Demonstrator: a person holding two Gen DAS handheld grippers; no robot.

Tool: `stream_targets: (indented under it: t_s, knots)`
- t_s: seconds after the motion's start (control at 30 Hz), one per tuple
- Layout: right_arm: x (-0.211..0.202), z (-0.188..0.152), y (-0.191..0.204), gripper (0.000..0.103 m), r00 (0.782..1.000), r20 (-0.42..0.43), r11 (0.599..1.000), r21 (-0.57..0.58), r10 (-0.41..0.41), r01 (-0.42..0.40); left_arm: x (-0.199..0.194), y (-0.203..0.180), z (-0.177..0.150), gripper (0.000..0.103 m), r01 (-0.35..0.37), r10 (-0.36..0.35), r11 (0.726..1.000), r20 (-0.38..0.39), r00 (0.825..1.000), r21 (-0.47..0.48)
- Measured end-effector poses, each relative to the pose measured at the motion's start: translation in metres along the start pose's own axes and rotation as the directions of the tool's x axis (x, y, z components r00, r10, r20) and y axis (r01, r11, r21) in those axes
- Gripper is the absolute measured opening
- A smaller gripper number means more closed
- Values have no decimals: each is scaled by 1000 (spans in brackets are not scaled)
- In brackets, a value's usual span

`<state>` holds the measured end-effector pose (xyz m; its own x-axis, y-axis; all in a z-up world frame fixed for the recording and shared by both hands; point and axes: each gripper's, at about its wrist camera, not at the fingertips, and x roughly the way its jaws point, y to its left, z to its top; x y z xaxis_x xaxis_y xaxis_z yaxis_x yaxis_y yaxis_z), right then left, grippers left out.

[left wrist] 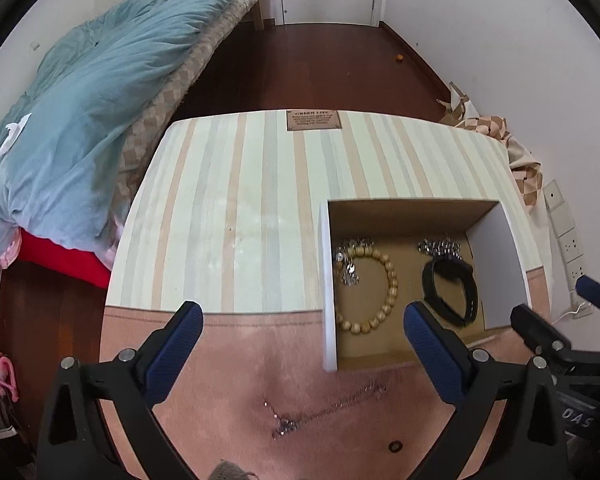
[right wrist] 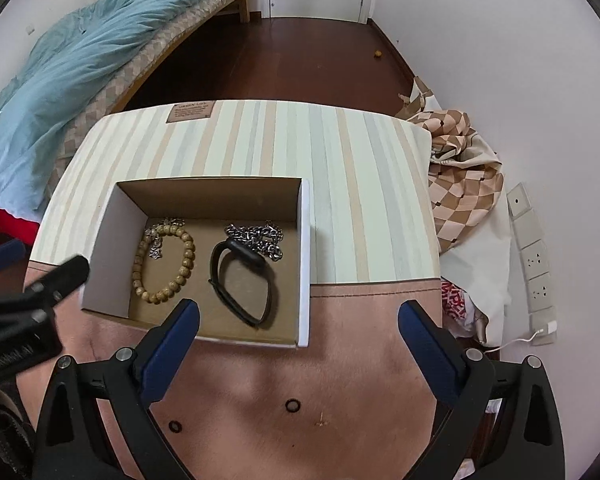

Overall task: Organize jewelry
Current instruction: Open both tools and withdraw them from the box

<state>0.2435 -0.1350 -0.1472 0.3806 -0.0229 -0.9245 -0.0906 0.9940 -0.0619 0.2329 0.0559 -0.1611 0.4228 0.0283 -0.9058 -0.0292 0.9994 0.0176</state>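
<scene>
An open cardboard box point(left wrist: 329, 280) point(right wrist: 305, 260) stands on the striped table point(left wrist: 228, 220) point(right wrist: 360, 200). Inside lie a wooden bead bracelet point(left wrist: 388, 280) point(right wrist: 188, 264), a black wristband point(left wrist: 452, 296) point(right wrist: 240, 280), a silver chain point(left wrist: 440, 246) point(right wrist: 256, 236) and a small sparkly piece point(left wrist: 348, 268) point(right wrist: 156, 240). A thin necklace with a crystal pendant point(left wrist: 288, 426) lies on the pink cloth in front of the box, under my left gripper point(left wrist: 302, 314), which is open and empty. My right gripper point(right wrist: 299, 308) is open and empty above the box's near right corner. Two black rings point(right wrist: 292, 405) point(right wrist: 175, 426) and a tiny gold piece point(right wrist: 322, 424) lie below it.
A bed with a blue quilt point(left wrist: 80, 100) point(right wrist: 80, 60) lies to the left. Checked fabric point(right wrist: 460, 176) is piled at the table's right edge, beside wall sockets point(right wrist: 536, 264). Dark wooden floor point(left wrist: 320, 64) runs beyond the table to a white door.
</scene>
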Motion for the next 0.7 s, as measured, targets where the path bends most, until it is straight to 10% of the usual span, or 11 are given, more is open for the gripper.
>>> stream_targets:
  t_s: [0.7]
  knots:
    - [-126,-43,8,101,982,190,1000,8,18,-20,-121,11,-52,103,-30,36,999,176,984,-35]
